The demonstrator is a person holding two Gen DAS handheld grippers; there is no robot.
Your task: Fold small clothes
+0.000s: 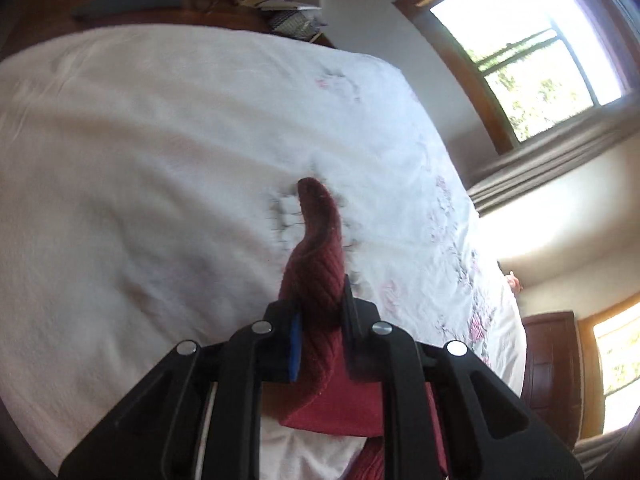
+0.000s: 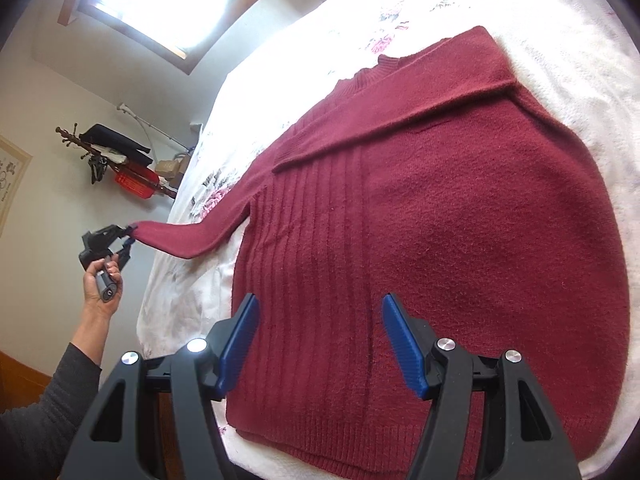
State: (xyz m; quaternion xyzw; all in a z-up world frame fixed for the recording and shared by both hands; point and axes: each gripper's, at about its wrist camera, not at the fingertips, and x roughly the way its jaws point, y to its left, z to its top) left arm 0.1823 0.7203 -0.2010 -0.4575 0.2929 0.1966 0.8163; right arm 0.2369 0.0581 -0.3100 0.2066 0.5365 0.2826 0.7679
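Note:
A dark red knit sweater (image 2: 460, 208) lies flat on the white bed cover (image 2: 580, 60), collar away from me. One sleeve is folded across its chest (image 2: 400, 116). The other sleeve (image 2: 192, 240) stretches out past the bed's left edge, and my left gripper (image 2: 129, 237) is shut on its cuff. In the left wrist view the sleeve (image 1: 316, 256) runs between the closed fingers of the left gripper (image 1: 320, 304) and sticks out beyond them. My right gripper (image 2: 320, 344) stands open over the ribbed lower front near the hem, with nothing between its blue pads (image 2: 400, 340).
A hand (image 2: 100, 284) and dark sleeve hold the left gripper beside the bed. A coat rack with clothes and a red basket (image 2: 136, 184) stands by the wall. A window (image 1: 532, 48) and a wooden headboard (image 1: 132, 4) border the bed (image 1: 140, 160).

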